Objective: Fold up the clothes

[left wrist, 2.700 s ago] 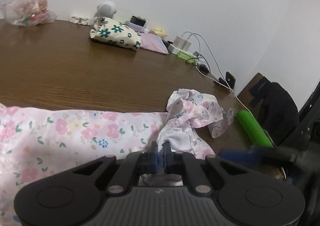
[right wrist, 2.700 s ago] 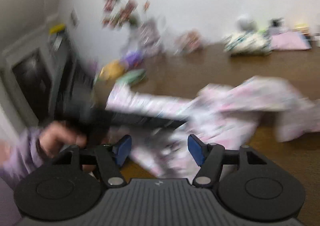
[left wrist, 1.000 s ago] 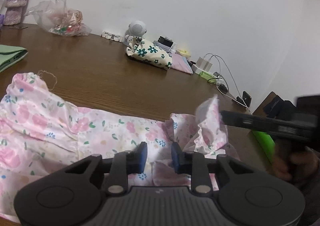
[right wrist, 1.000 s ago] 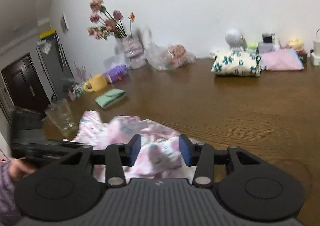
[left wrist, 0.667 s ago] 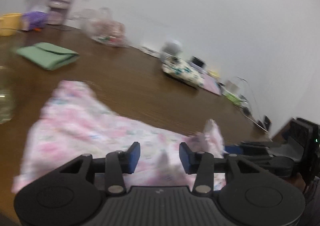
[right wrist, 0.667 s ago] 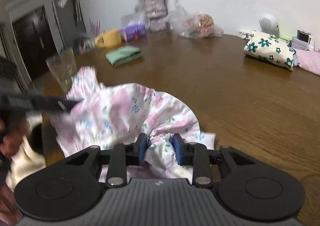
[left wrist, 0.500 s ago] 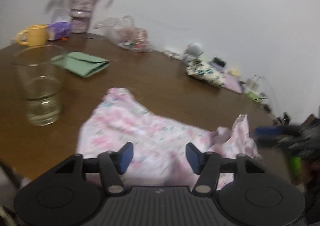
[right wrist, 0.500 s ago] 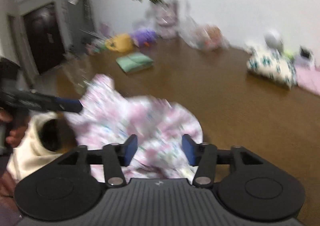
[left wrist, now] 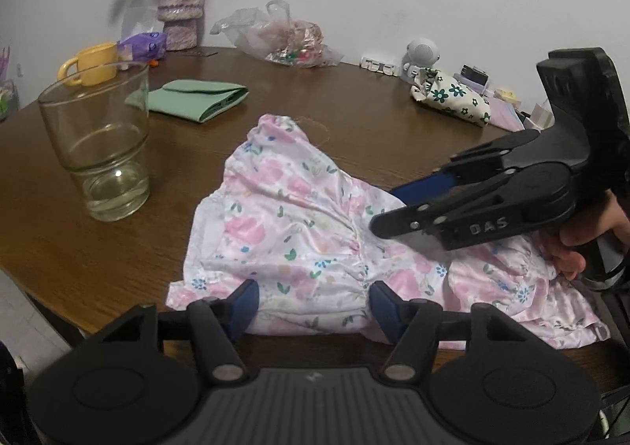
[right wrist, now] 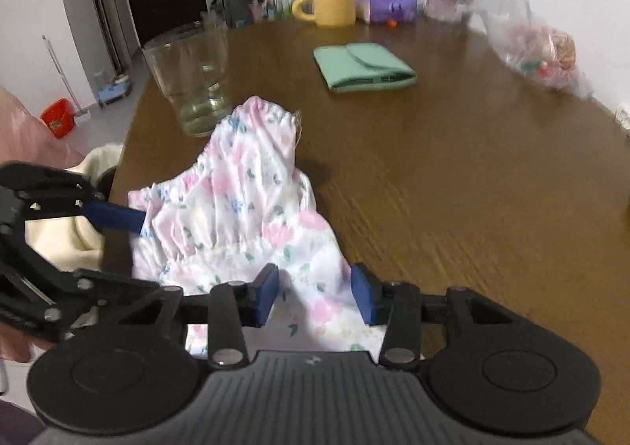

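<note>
Floral garment (left wrist: 299,240) on table (left wrist: 354,122), R gripper (right wrist: 315,293) closing over it

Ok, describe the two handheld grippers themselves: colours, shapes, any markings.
Both are matte black plastic. The left gripper has a ribbed body, two round discs, silver pivot screws and blue pads on its fingers. The right gripper matches it; seen side-on it shows white "DAS" lettering and a pistol-style handle.
</note>
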Action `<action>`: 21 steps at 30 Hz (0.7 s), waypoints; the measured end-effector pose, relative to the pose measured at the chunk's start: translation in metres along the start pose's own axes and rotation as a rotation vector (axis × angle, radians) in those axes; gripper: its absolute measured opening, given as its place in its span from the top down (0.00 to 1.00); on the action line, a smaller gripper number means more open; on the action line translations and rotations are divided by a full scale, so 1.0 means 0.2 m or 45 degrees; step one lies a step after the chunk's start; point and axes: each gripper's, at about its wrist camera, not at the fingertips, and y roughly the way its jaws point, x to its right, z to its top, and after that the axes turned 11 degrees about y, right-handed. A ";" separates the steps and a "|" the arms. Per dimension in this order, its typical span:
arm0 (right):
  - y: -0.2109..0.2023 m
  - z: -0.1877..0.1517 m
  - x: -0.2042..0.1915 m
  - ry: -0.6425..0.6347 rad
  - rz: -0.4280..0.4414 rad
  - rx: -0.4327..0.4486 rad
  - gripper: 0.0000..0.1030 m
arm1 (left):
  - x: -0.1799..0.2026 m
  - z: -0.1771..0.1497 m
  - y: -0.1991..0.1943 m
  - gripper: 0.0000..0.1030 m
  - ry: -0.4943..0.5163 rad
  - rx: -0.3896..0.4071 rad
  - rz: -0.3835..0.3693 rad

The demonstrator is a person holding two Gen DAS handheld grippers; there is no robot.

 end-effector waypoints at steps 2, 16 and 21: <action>-0.01 -0.02 0.00 0.022 -0.034 0.023 0.73 | 0.00 0.03 0.03 0.45 0.023 0.002 -0.005; -0.63 -0.63 0.59 0.670 -0.641 0.254 0.95 | 0.74 0.81 0.78 0.73 0.543 0.021 -0.487; -0.90 -0.84 0.62 0.721 -0.632 0.356 0.68 | 0.79 0.83 0.74 0.55 0.560 0.084 -0.538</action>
